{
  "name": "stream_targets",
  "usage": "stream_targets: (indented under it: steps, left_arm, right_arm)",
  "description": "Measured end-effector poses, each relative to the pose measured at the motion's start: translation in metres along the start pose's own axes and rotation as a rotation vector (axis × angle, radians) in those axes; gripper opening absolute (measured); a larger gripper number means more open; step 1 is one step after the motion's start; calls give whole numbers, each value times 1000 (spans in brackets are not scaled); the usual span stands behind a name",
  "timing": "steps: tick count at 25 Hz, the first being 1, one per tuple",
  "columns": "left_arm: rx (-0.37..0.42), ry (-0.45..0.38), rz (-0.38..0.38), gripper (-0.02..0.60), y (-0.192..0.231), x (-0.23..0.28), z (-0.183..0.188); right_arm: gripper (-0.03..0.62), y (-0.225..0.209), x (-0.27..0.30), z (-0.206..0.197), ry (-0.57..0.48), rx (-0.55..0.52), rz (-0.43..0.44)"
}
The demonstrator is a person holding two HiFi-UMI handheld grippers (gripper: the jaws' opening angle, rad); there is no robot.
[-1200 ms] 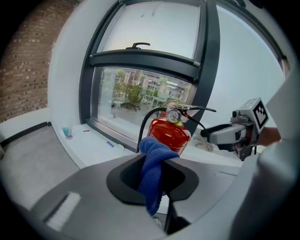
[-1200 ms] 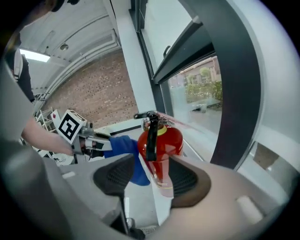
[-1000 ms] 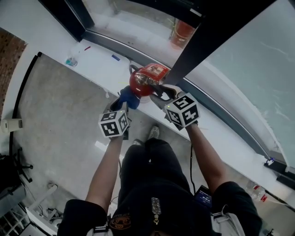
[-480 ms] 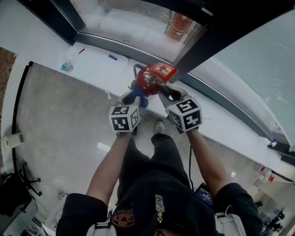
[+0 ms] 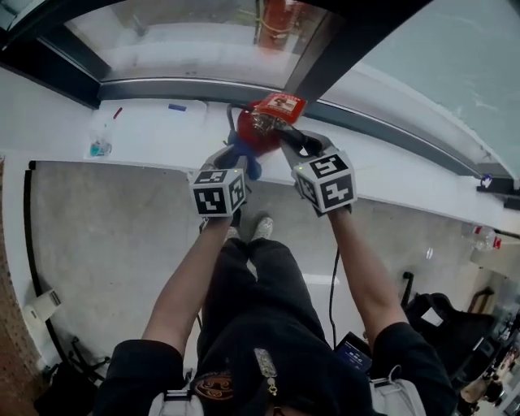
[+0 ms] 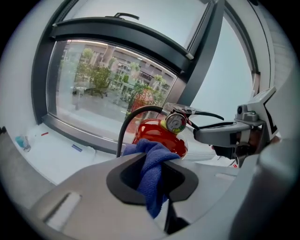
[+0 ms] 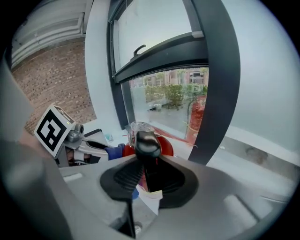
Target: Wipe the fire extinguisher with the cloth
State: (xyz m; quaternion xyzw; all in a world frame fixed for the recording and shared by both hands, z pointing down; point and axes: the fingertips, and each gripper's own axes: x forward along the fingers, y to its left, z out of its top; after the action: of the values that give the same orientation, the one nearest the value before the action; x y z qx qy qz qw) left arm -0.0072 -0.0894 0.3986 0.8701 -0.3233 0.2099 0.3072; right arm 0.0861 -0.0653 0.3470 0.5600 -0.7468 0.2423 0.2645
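A red fire extinguisher with a tag stands on the white sill. The left gripper view shows its gauge and black hose. My left gripper is shut on a blue cloth, which touches the extinguisher's left side. In the right gripper view, my right gripper has the black handle between its pads. Its jaws have just closed round the handle, then opened a little. The cloth shows at the left there.
A dark window post rises just behind the extinguisher. On the sill to the left lie a small bottle and a blue item. Another red extinguisher shows beyond the glass. The grey floor lies below the sill.
The head view has swung round. My left gripper has brought the cloth against the extinguisher's side. The right gripper has closed on the handle.
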Motion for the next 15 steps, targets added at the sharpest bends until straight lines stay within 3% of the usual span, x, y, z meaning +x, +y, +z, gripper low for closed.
stream_targets:
  steps: [7,15]
  left_arm:
    - [48,17,-17,44,8,-2,3]
    - [145,72,-126,41,21,-5,9]
  right_arm:
    - [83,13,-2,-5,-4,61,-63]
    - [81,35,-3,-7,-23,227,-210]
